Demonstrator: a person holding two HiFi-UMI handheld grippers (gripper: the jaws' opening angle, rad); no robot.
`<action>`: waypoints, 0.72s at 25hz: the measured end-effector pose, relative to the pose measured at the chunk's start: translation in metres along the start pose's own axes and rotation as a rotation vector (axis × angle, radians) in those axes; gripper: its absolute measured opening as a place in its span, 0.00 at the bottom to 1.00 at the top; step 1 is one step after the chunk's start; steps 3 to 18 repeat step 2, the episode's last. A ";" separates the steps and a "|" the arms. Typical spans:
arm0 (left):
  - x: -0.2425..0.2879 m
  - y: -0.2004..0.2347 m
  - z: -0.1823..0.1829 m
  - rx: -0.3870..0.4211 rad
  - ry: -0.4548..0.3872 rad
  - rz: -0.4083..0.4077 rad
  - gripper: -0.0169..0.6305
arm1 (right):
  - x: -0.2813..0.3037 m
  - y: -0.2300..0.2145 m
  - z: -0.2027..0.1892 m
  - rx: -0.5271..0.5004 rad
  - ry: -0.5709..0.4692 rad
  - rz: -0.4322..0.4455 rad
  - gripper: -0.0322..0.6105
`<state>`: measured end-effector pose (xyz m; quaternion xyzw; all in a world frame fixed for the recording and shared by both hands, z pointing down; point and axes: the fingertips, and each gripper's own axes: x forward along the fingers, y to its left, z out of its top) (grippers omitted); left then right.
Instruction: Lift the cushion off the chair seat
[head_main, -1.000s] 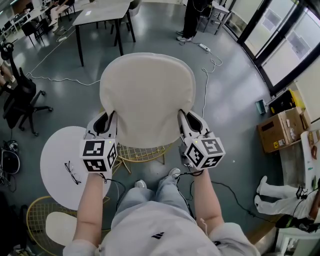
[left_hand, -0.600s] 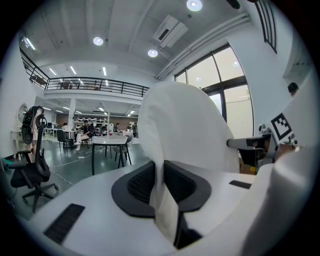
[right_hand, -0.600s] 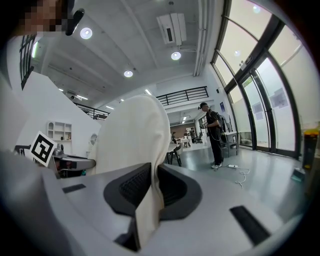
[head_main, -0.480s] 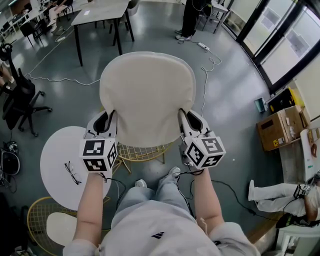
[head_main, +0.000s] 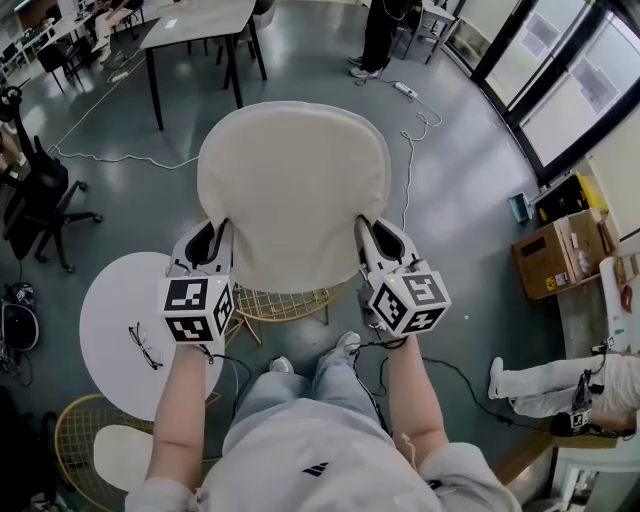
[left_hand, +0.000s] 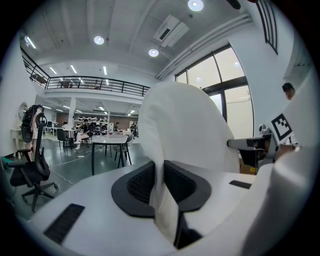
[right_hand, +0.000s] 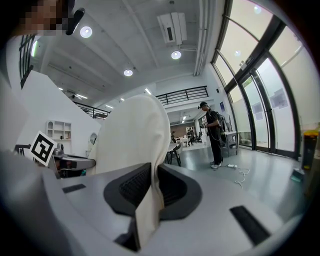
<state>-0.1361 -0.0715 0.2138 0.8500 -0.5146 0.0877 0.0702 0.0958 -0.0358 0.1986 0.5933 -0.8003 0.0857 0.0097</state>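
Observation:
The cream cushion (head_main: 293, 190) hangs in the air above the gold wire chair (head_main: 290, 305), held flat between both grippers. My left gripper (head_main: 218, 240) is shut on the cushion's near left edge; in the left gripper view the cushion (left_hand: 182, 130) rises from between the dark pads (left_hand: 140, 184). My right gripper (head_main: 368, 238) is shut on the near right edge; in the right gripper view the cushion (right_hand: 132, 137) stands up out of the pads (right_hand: 172, 187). The cushion hides most of the chair seat.
A round white table (head_main: 115, 325) with glasses (head_main: 143, 345) stands at the left. A second gold wire chair (head_main: 85, 445) sits bottom left. A dark-legged table (head_main: 200, 30) is beyond, cables (head_main: 110, 158) lie on the floor, and a cardboard box (head_main: 560, 260) stands right. A person (head_main: 385, 35) stands behind.
Both grippers and the cushion hold still. A person's legs at the lower right edge have shifted leftward and down.

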 end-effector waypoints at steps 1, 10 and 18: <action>0.000 0.002 0.000 0.000 0.000 0.000 0.13 | 0.001 0.001 0.000 -0.001 0.000 0.000 0.13; 0.000 0.003 -0.001 -0.001 -0.001 0.001 0.13 | 0.002 0.002 -0.001 -0.001 0.000 0.000 0.13; 0.000 0.003 -0.001 -0.001 -0.001 0.001 0.13 | 0.002 0.002 -0.001 -0.001 0.000 0.000 0.13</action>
